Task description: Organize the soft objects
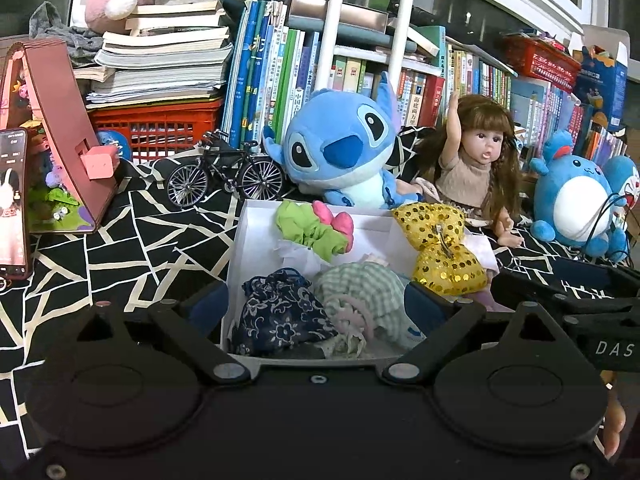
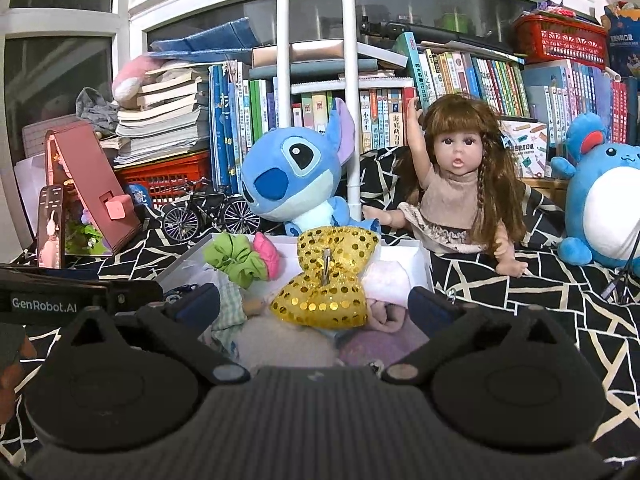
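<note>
Right wrist view: gripper [image 2: 314, 306] spread, ungrasping, over gold sequin bow [image 2: 326, 280] in white box [image 2: 422, 258]; risk of snagging neighbouring green scrunchie [image 2: 236, 260].

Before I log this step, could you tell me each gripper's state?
Left gripper: open, holding nothing, over the white box.
Right gripper: open, holding nothing, gold sequin bow between its fingers.

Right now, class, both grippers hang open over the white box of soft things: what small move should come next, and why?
Probably lower the right gripper and close it on the gold sequin bow. The bow lies loose on top of the pile in the white box, straight between that gripper's open fingers, while the left gripper faces the navy floral pouch and green checked cloth.
</note>
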Demonstrator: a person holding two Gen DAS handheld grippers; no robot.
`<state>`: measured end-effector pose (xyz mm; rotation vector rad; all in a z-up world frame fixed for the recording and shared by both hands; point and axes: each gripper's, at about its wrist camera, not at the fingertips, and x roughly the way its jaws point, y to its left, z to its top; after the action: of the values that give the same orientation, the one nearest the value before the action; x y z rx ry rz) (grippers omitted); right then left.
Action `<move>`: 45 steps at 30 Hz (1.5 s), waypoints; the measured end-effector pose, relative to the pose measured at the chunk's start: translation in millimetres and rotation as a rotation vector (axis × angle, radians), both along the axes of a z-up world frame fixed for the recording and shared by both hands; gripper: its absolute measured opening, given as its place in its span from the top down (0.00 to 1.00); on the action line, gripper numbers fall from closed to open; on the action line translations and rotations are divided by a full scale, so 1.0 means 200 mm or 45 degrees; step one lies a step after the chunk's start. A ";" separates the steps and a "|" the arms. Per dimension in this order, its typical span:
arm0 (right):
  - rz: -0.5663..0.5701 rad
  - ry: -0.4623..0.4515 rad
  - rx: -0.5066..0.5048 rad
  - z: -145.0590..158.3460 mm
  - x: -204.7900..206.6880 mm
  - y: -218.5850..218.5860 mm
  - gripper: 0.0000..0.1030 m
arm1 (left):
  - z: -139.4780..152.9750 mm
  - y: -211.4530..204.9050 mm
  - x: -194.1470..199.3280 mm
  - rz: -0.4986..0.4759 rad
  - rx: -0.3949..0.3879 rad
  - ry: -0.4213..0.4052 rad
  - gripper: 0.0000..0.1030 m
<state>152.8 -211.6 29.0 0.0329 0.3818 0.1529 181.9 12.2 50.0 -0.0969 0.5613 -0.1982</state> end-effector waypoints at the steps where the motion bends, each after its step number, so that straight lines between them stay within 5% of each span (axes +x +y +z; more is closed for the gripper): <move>1: 0.000 0.004 0.003 0.00 -0.01 0.00 0.00 | 0.00 0.00 -0.01 0.001 0.001 -0.001 0.08; 26: -0.022 0.040 0.043 -0.07 -0.12 -0.02 0.00 | -0.08 0.02 -0.14 0.042 0.003 0.027 0.08; 45: -0.059 0.171 -0.005 -0.25 -0.15 -0.01 0.00 | -0.30 -0.02 -0.18 0.085 0.065 0.153 0.07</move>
<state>123.8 -212.7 -20.5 0.0479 0.5150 0.1046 146.4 8.4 -9.3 -0.0782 0.6816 -0.1132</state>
